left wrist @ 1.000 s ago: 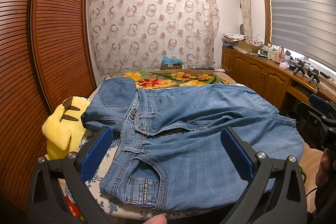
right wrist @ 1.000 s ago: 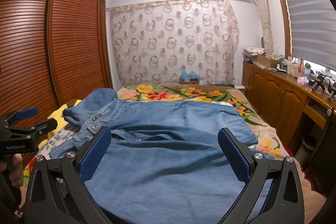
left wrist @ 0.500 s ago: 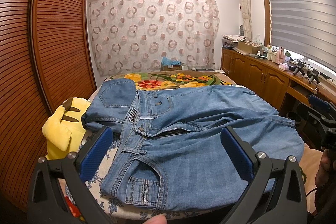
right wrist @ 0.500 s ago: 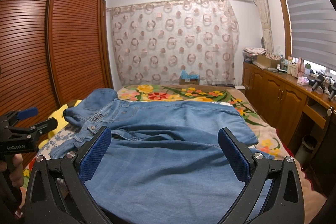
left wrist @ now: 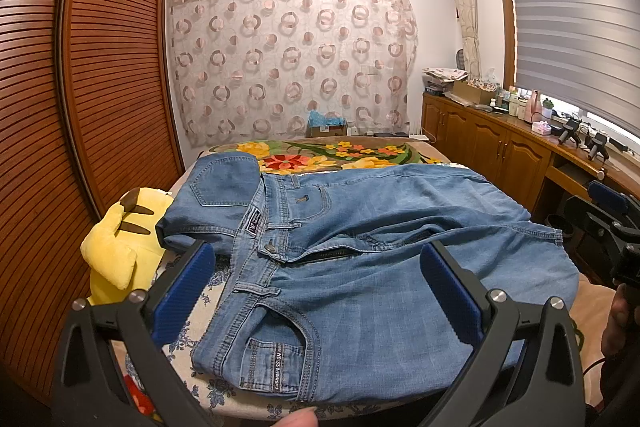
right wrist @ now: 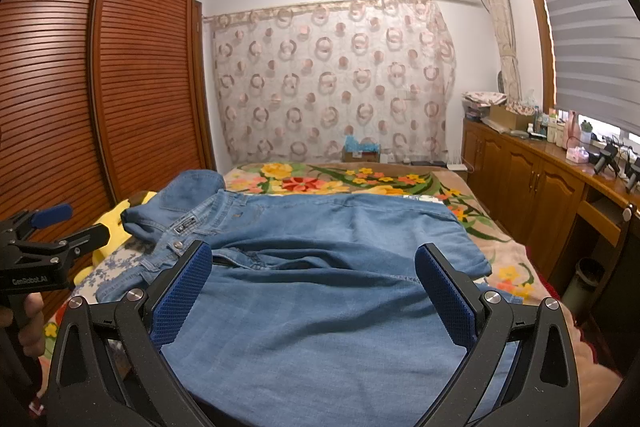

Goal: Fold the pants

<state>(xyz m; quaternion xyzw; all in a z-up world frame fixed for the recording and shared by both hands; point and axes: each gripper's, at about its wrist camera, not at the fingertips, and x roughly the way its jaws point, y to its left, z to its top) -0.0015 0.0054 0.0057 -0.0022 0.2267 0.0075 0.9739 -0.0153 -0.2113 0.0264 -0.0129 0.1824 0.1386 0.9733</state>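
Note:
Light blue jeans lie spread on the bed, waistband to the left, fly open, legs running right. They also show in the right wrist view. My left gripper is open and empty, hovering above the near waistband and front pocket. My right gripper is open and empty, hovering above the near leg. Each gripper shows at the edge of the other's view: the right one, the left one.
The bed has a floral blanket. A yellow plush toy lies at the bed's left edge by the slatted wardrobe doors. Wooden cabinets with bottles line the right wall. A bin stands beside the bed.

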